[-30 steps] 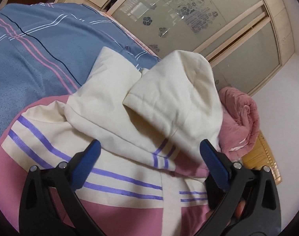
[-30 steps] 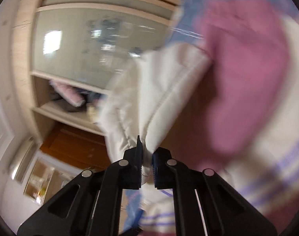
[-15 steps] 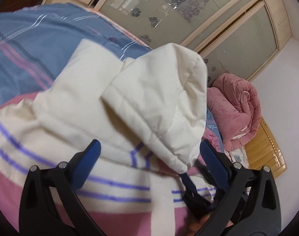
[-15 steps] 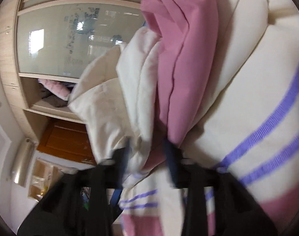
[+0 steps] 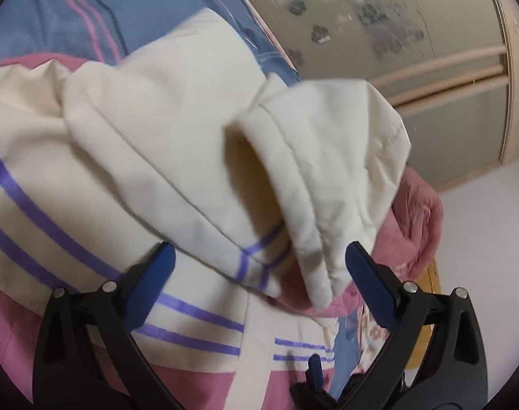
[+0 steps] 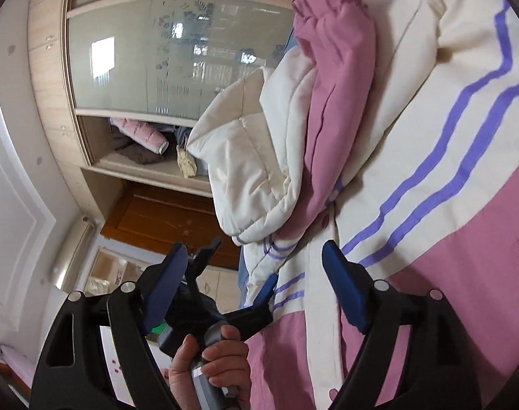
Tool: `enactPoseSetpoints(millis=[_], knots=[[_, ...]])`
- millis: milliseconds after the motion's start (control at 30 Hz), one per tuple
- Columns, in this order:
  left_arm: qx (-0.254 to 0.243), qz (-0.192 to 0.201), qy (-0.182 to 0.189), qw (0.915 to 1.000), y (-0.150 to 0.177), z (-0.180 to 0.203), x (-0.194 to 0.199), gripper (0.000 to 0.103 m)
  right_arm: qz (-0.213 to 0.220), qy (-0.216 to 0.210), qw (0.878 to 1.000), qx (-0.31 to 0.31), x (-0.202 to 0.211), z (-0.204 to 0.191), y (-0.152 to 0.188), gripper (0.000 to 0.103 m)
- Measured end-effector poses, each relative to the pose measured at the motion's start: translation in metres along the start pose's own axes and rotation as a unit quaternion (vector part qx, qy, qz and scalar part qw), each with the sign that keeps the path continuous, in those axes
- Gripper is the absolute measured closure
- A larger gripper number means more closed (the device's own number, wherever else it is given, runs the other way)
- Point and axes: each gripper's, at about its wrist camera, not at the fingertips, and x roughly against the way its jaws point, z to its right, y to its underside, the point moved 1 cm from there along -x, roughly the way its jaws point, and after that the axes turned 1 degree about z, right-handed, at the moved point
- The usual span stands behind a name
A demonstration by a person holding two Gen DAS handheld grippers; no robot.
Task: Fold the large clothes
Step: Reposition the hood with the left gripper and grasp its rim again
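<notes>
My right hand-held gripper [image 6: 256, 280] has just been opening, empty; my left hand-held gripper [image 5: 259, 270] gapes over the jacket's [image 5: 71, 177] cream hood [image 5: 327, 171].

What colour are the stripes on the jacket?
Purple, paired, on the jacket's cream band; clearest in the right wrist view.

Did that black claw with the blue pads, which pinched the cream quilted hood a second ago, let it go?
Yes. The right gripper has just been opening; the cream hood now lies free ahead of it, before the glass wardrobe door.
</notes>
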Motion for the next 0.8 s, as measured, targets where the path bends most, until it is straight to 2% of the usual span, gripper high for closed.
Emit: enactPoseSetpoints(millis=[167, 267, 400, 567, 667, 800], knots=[[0.020, 0.016, -0.023, 0.9994, -0.002, -0.001, 0.002, 0.005, -0.009, -0.003, 1.000, 0.002, -0.004, -0.003, -0.003, 0.022], [0.031, 0.015, -0.054, 0.9980, 0.000, -0.002, 0.006, 0.005, -0.010, -0.002, 1.000, 0.000, -0.003, -0.002, -0.004, 0.022], [0.052, 0.016, -0.052, 0.9972, 0.003, -0.010, 0.009, 0.006, -0.010, -0.004, 1.000, -0.003, -0.004, -0.002, -0.007, 0.022], [0.063, 0.005, -0.004, 0.9980, -0.003, -0.015, -0.001, 0.005, -0.016, -0.005, 1.000, -0.005, -0.005, 0.000, -0.007, 0.022], [0.078, -0.005, 0.053, 0.9955, -0.007, -0.015, -0.002, 0.006, -0.016, -0.005, 1.000, -0.002, -0.004, -0.001, -0.007, 0.022], [0.076, -0.005, 0.072, 0.9945, -0.009, -0.014, -0.003, 0.007, -0.020, -0.007, 1.000, -0.005, -0.005, 0.000, -0.008, 0.022]])
